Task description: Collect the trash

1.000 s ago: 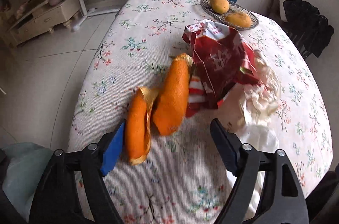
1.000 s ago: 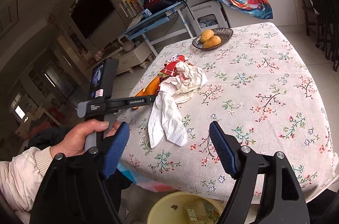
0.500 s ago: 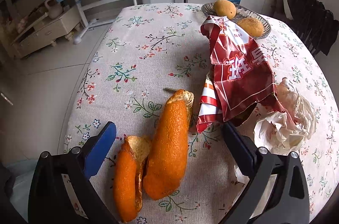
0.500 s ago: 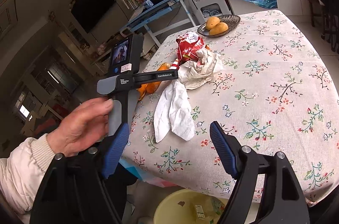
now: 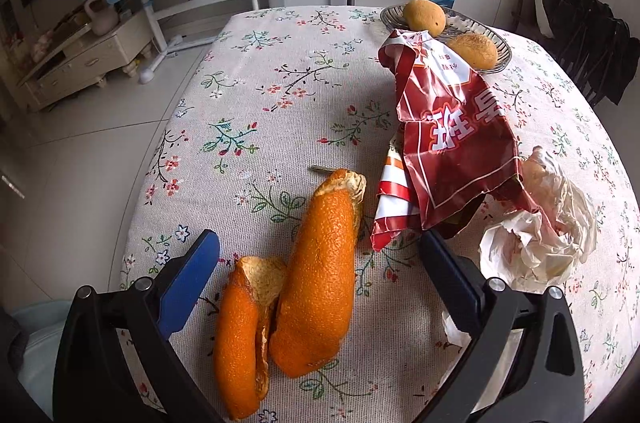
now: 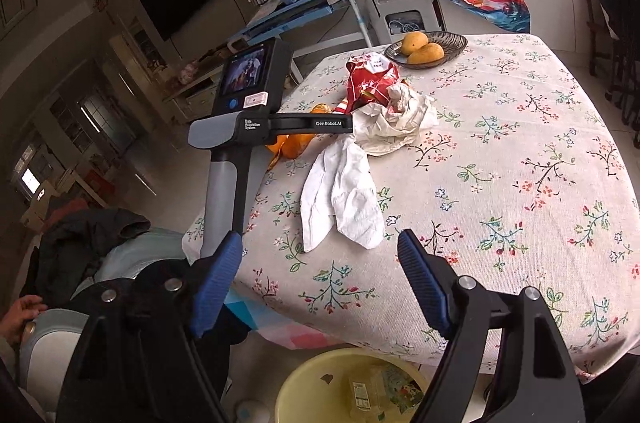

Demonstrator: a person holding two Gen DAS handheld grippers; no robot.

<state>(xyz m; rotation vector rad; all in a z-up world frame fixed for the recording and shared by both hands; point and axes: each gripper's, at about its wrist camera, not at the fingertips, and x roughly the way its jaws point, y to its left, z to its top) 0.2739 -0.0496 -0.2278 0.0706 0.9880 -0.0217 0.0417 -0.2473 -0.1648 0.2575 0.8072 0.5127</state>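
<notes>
Floral cloth covers the table [image 5: 280,95] in a lived-in room, with a metal dish of yellow fruit [image 5: 500,43] at its far end and a pale yellow plastic bin [image 6: 352,387] on the floor just under the near edge. Trash lies in a loose line: two curled strips of orange peel [image 5: 316,275], a crinkled red foil snack bag [image 5: 452,139] touching the taller strip, a wad of crumpled white paper [image 5: 536,243] beside the bag, and a limp white tissue [image 6: 340,199] nearest the bin. Over the peel hangs the left gripper [image 5: 320,287], jaws spread wide and holding nothing, both strips lying between them. Nearer the table edge, the right gripper [image 6: 320,279] is also open and empty, pointing toward the tissue. Peel should be light and fairly stiff (though waxy outside), so pinching both strips across their middle looks safest; the tissue is soft and wants a bunched grab.
</notes>
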